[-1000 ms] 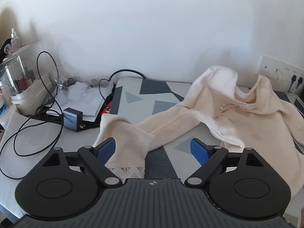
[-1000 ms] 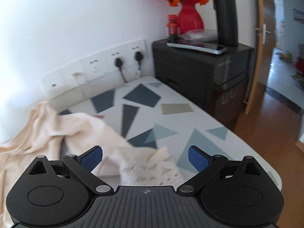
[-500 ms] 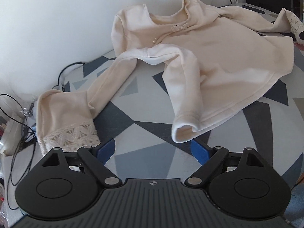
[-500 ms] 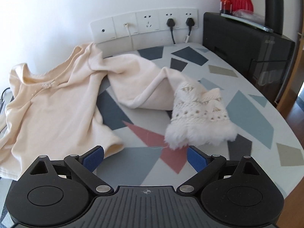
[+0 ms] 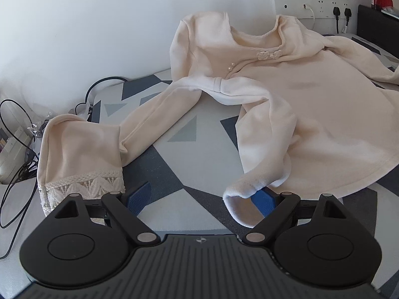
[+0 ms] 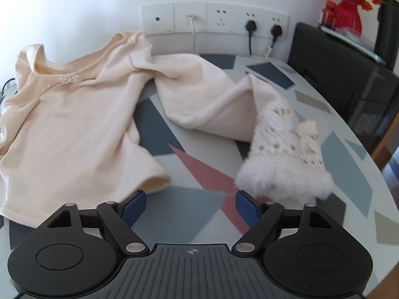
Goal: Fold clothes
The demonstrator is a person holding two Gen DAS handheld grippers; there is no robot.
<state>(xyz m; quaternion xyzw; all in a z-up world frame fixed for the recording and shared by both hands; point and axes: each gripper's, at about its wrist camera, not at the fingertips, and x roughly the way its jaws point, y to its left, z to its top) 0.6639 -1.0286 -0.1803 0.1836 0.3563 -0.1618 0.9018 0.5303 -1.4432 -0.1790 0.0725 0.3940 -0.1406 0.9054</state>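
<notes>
Laying out the top, both claws going for the hem.
Left claw is hanging spread, hem corner curling at its right pad; right claw is closing on nothing, top lying left, cuff right, on the bench. Next: pinching hem corners.

Cream top spread across a table patterned with grey and dark triangles, neckline toward the white wall. One sleeve stretched left, ending in a lace cuff near the table's left edge. Hem corner curled up, lying just in front of the right blue pad. Left gripper spread wide, nothing between the pads. Black cables at far left. Wall sockets behind the top.
</notes>
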